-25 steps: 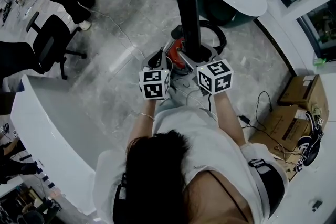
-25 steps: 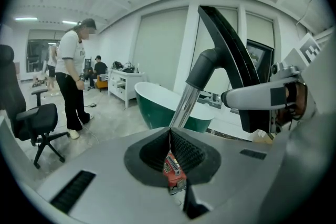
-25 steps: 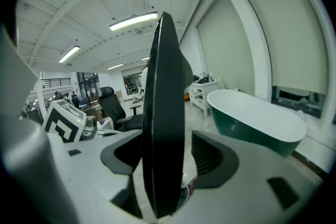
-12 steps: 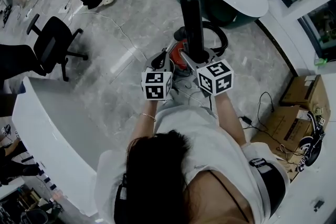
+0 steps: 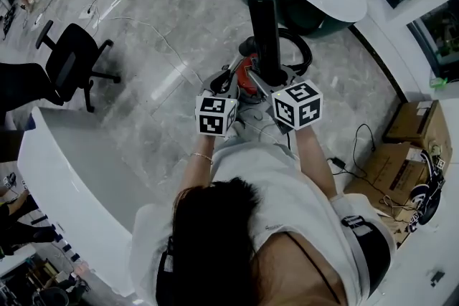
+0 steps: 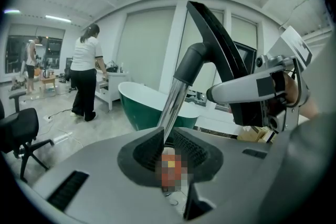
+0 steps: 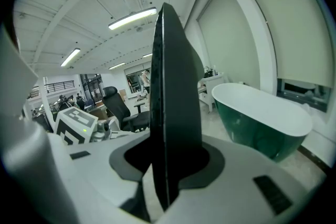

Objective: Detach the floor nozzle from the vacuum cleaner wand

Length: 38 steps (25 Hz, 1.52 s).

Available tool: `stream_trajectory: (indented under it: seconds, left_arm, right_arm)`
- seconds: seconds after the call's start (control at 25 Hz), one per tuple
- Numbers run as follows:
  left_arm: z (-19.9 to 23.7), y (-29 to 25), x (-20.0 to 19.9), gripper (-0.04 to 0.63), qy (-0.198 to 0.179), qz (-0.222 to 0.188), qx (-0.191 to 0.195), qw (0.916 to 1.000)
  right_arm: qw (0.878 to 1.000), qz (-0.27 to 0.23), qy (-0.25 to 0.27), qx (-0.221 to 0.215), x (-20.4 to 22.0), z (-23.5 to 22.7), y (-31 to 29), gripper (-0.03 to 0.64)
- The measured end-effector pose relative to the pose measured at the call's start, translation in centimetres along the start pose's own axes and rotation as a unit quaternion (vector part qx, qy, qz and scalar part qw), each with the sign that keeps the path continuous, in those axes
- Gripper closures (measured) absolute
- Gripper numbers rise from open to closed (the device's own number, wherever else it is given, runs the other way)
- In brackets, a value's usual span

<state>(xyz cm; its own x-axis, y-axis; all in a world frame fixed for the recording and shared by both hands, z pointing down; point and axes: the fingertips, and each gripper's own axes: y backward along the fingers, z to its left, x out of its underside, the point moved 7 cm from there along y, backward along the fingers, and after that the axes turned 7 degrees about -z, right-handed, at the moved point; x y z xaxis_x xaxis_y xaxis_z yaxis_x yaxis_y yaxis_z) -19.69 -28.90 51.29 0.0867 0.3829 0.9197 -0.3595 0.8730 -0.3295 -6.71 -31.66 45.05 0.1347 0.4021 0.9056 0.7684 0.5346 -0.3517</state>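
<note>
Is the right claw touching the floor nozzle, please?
Touching: in the right gripper view the right claw, jaws just closing, clamps the floor nozzle between them.

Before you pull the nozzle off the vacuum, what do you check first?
1. The left gripper grips the wand: ok. Its pads sit on the tube, though its jaws have just been opening slightly.
2. The right gripper grips the nozzle: ok. Its jaws have just been closing, and the nozzle is between them.
3. Nozzle off the wand: not ok, the two are joined.
4. Joint loose enough to pull: cannot tell.
5. Nobody in the way: ok, the person stands far off.
</note>
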Motion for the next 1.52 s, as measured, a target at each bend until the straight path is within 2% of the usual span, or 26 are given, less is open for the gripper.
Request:
stream_trajectory:
  seconds: [0.16, 0.36, 0.52, 0.68, 1.28, 1.52]
  left_arm:
    - [0.3, -0.9, 0.0, 0.48, 0.002, 0.019, 0.021, 0.9996]
    - [0.1, -2.0, -0.2, 0.4, -0.025, 0.028, 0.038, 0.9986]
    - [0.2, -2.8, -0.8, 0.394, -0.026, 0.016, 0.052, 0.9982]
    - [0.5, -3.7, -1.4, 0.364, -0.033, 0.005, 0.048, 0.9983]
    - [0.9, -7.1, -1.0, 0.364, -0.061, 0.013, 0.058, 0.9964]
    - [1.1, -8.3, -0.3, 0.367, -0.052, 0.007, 0.06, 0.9968]
  right_arm:
    - [1.0, 0.001, -0.003, -0.001, -0.1, 0.0, -0.1, 0.484]
    - [1.0, 0.006, -0.005, -0.003, -0.1, 0.0, 0.0, 0.485]
    - [1.0, 0.005, -0.006, -0.006, -0.2, -0.1, -0.1, 0.485]
    - [1.0, 0.006, -0.008, -0.008, -0.3, -0.2, -0.2, 0.485]
    - [0.999, 0.003, -0.026, -0.021, -0.4, -0.1, -0.6, 0.491]
    - [0.999, 0.007, -0.026, -0.021, -0.3, -0.3, -0.5, 0.491]
